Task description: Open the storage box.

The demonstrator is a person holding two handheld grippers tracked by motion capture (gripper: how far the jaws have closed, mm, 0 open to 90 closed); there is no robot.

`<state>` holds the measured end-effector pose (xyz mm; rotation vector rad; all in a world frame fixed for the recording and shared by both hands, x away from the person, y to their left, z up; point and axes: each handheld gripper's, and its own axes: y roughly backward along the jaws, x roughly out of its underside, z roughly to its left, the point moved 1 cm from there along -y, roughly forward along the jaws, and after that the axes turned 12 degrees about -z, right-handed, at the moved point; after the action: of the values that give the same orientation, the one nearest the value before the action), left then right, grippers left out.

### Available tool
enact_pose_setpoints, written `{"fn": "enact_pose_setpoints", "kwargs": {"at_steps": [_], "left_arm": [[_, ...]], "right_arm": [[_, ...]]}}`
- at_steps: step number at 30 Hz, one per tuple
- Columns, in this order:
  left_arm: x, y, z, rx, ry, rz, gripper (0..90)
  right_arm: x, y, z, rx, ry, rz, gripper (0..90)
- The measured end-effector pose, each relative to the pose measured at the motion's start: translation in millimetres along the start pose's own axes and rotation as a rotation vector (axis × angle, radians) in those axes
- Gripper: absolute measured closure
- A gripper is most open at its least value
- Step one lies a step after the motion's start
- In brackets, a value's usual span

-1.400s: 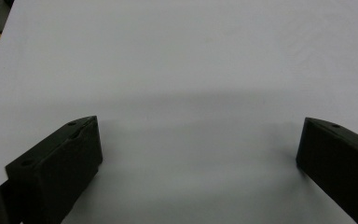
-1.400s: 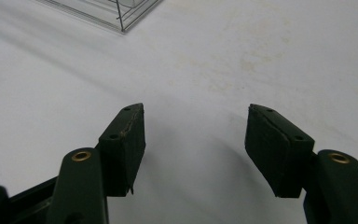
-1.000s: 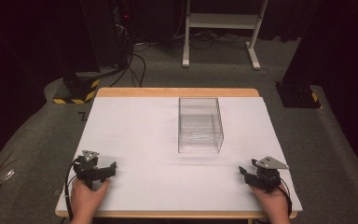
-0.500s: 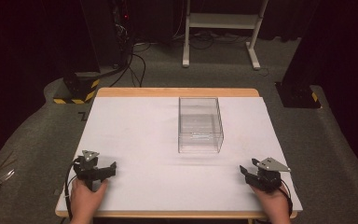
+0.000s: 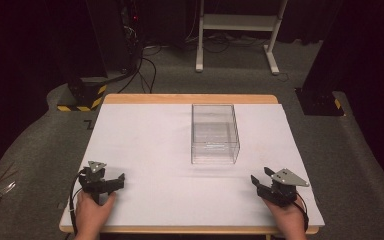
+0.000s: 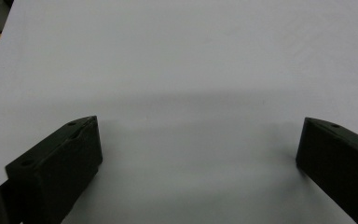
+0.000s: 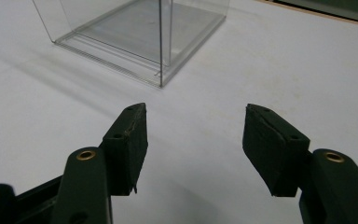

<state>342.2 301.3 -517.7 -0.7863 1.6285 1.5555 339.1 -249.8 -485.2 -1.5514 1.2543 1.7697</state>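
A clear plastic box point(image 5: 214, 134) stands open-topped and empty near the middle of the white tabletop point(image 5: 145, 135). My left gripper point(image 5: 111, 176) rests at the near left, held in a hand. Its jaws are spread wide over bare white surface point(image 6: 199, 123). My right gripper point(image 5: 260, 175) is at the near right, pointing toward the box's near right corner point(image 7: 161, 79) and well short of it. Its jaws point(image 7: 196, 111) have just closed a little. They still stand open with nothing between them.
The table has a wooden rim point(image 5: 190, 98). Beyond it on the grey floor are a white frame point(image 5: 235, 22), a black stand with a yellow-and-black striped base point(image 5: 82, 97), cables point(image 5: 145, 65), and a dark base point(image 5: 317, 102) at the right.
My right gripper has edged slightly forward and up toward the box. The left gripper and the box have stayed put.
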Motion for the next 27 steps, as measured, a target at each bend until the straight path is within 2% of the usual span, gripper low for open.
{"fn": "enact_pose_setpoints", "kwargs": {"at_steps": [5,8,12,15,21,27], "left_arm": [[0.0,0.0,0.0,0.000,0.000,0.000,0.3],[-0.1,0.0,0.0,0.001,0.000,0.001,0.3],[-0.1,0.0,0.0,0.000,0.000,0.001,0.3],[-0.1,0.0,0.1,0.001,0.000,0.001,0.3],[0.0,0.1,0.0,0.000,0.000,0.000,0.3],[0.0,0.1,-0.2,-0.001,-0.001,-0.001,0.3]], "right_arm": [[-5.2,-4.3,11.0,-0.009,-0.004,-0.001,40.7],[-10.4,-11.1,18.7,-0.035,0.002,-0.002,42.8],[-18.1,-18.5,22.8,-0.049,-0.018,-0.006,42.2],[-27.0,-20.8,28.6,-0.034,0.009,-0.022,42.2],[-37.7,-24.5,34.4,-0.023,0.001,-0.027,42.1],[-41.0,-32.9,33.9,-0.006,-0.017,0.003,41.8]]}}
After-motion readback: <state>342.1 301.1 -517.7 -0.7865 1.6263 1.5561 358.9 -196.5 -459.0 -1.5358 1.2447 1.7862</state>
